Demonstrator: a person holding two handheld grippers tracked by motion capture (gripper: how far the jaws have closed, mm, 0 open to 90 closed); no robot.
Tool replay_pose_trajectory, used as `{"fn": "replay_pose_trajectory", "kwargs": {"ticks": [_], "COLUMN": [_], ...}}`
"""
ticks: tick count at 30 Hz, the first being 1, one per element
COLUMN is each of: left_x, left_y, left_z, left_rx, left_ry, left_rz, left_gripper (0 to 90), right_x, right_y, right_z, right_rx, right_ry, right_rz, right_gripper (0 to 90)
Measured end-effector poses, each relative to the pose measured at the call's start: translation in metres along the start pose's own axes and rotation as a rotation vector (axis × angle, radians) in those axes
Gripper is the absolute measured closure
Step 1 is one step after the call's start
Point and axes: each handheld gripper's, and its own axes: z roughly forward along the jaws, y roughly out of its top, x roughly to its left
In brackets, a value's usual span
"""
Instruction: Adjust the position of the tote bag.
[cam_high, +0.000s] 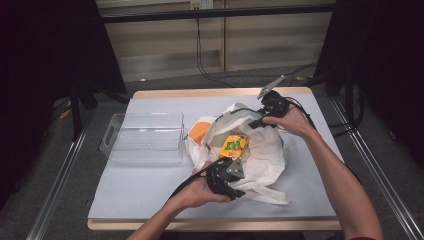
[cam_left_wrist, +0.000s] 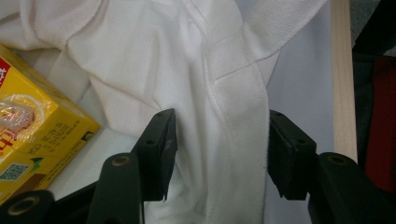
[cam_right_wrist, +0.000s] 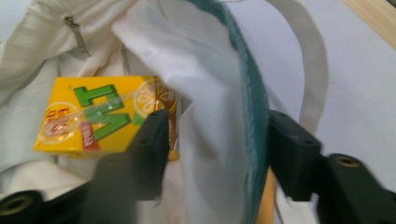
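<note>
My left gripper (cam_high: 239, 176) is black, with a grey plate on top and a black cable trailing back. My right gripper (cam_high: 260, 121) is black too, with a grey three-cornered plate. Each jaw is a flat black block (with small round screw holes). My forearms are bare.

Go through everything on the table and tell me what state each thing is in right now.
Bag: mouth open, lying crumpled on the table.
Juice box: lying in the bag's mouth, straw in its wrap.
Bin: upright, empty.
Left claw: jaws astride the bag's cloth.
Right claw: jaws astride the bag's rim.
</note>
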Motion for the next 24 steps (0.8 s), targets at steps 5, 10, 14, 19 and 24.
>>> {"fn": "replay_pose_trajectory", "kwargs": {"ticks": [5, 10, 14, 19, 24], "left_x": [-0.003, -0.002, -0.002, -0.003, -0.007], "left_y": [-0.007, -0.008, -0.010, -0.010, -0.011], "left_z": [0.004, 0.005, 0.005, 0.006, 0.006], "left_rx": [0.018, 0.029, 0.035, 0.049, 0.055], "left_ry": [0.001, -0.038, -0.075, -0.097, -0.080], "left_rz": [0.009, -0.010, -0.034, -0.024, -0.021], "left_gripper": [61.5, 77.3, 81.7, 84.8, 85.4], "right_x": [-0.008, -0.016, -0.025, -0.030, -0.030], "right_y": [0.004, 0.005, -0.001, -0.005, -0.006], "right_z": [0.019, 0.037, 0.052, 0.064, 0.068], "right_rx": [0.066, 0.162, 0.218, 0.264, 0.272], "right_ry": [-0.016, -0.045, -0.069, -0.131, -0.179], "right_rz": [0.027, 0.041, 0.071, 0.072, 0.068], "right_gripper": [70.9, 83.5, 85.1, 85.7, 85.6]}}
